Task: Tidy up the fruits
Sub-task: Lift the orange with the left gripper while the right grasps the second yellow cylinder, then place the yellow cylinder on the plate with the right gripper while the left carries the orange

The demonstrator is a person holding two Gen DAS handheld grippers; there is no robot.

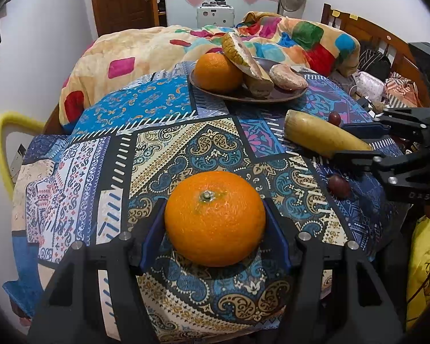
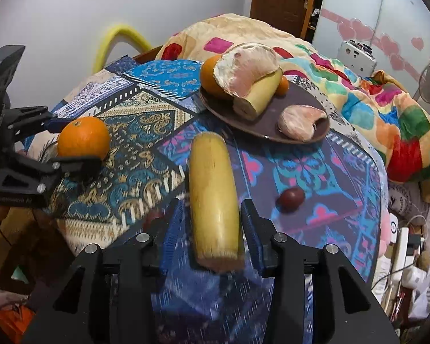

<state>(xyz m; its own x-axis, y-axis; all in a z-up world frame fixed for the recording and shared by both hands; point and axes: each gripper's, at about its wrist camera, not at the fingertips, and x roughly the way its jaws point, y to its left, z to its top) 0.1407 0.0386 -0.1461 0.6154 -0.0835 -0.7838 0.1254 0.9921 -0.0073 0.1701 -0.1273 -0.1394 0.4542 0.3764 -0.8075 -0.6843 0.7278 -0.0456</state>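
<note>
My left gripper point(image 1: 215, 218) is shut on a large orange point(image 1: 215, 218) just over the patterned tablecloth; it also shows in the right wrist view point(image 2: 83, 138). My right gripper point(image 2: 212, 223) has its blue pads around a yellow banana piece point(image 2: 213, 200), with small gaps at the sides, so I cannot tell whether it grips; the banana also shows in the left wrist view point(image 1: 324, 137). A brown plate point(image 1: 243, 93) at the far side holds another orange point(image 1: 216, 71), a banana piece point(image 2: 259, 94) and pomelo segments point(image 2: 299, 126).
Small dark red fruits lie on the cloth: one point(image 2: 291, 197) right of the banana, one point(image 1: 338, 186) under the right gripper, one point(image 1: 334, 118) behind the banana. A colourful quilt point(image 1: 301, 37) is piled beyond the table. A yellow chair back point(image 1: 3, 140) stands left.
</note>
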